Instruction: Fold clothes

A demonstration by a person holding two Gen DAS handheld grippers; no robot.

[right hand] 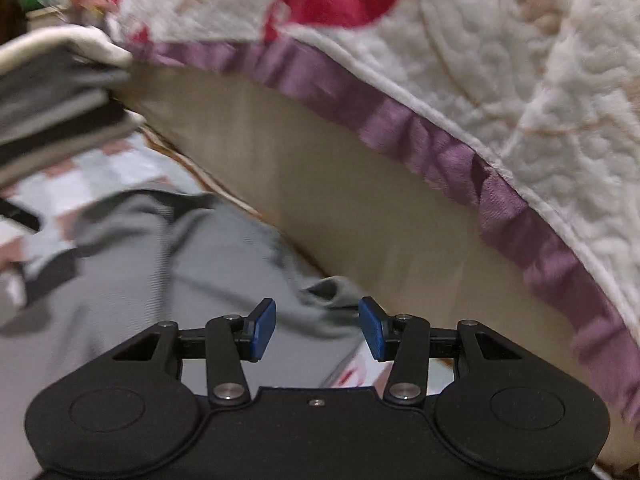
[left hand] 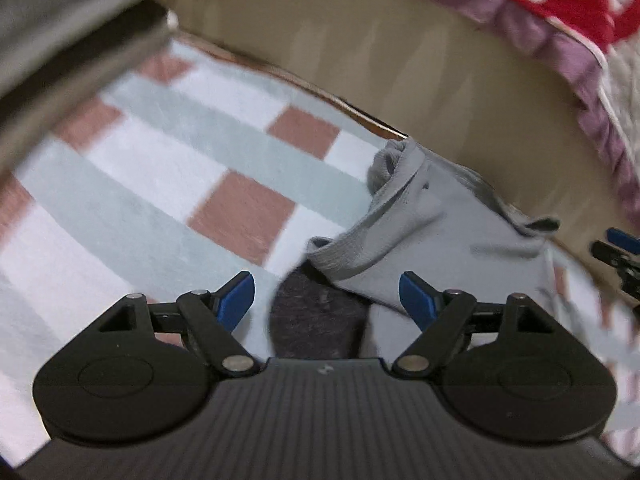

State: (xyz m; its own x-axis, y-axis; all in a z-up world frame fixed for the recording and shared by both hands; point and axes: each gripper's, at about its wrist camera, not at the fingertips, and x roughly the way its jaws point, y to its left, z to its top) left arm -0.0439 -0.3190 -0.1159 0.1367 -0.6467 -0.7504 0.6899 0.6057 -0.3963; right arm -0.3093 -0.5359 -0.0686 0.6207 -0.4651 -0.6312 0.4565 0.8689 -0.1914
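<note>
Left wrist view: the left gripper (left hand: pixel 326 300) points down at a checked cover of white, pale green and dusty pink squares (left hand: pixel 172 152). Its blue-padded fingers (left hand: pixel 236 300) stand wide apart with nothing pressed between them. Beyond and between the fingertips lies a crumpled light grey garment with a ribbed hem (left hand: pixel 432 224); a dark charcoal fabric patch (left hand: pixel 316 320), seen only in this view, lies in the gap just under the garment's near edge. The garment extends ahead of the right-hand finger toward a tan padded wall (left hand: pixel 400 60). At the right frame edge the tip of the right gripper (left hand: pixel 618 256) shows, well beside the garment.

Right wrist view: the right gripper (right hand: pixel 317 328) has its fingers (right hand: pixel 264 328) at a middling gap, and the pads press on nothing. The garment's raised fold sits just ahead of the gap, the rest spreading off past the left-hand finger. This view alone shows a stack of folded grey and cream clothes (right hand: pixel 60 92) far ahead to the left, and more of the quilted white blanket with red motif and purple frilled border (right hand: pixel 500 100) above the right-hand finger. Both views are motion-blurred.
</note>
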